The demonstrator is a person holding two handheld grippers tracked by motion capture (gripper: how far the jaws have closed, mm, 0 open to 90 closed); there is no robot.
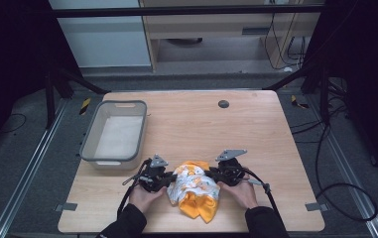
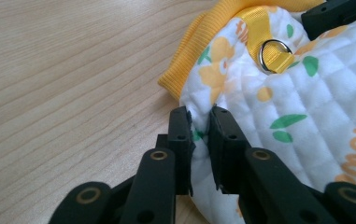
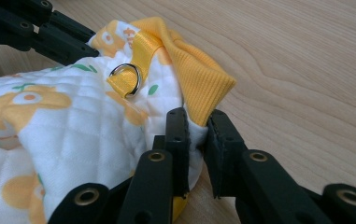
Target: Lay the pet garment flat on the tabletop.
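Both your left tool (image 1: 162,179) and right tool (image 1: 215,174) are clamped on the quilted garment (image 1: 194,188); next, lift it together toward the bin (image 1: 90,134).

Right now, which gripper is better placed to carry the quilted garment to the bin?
Left, probably. The left gripper pinches the garment on the bin side; the right gripper grips the far edge.

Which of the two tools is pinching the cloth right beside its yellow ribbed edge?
The right tool: its jaws close on the quilted garment just under the yellow ribbed edge. The left tool pinches plain white quilted cloth instead.
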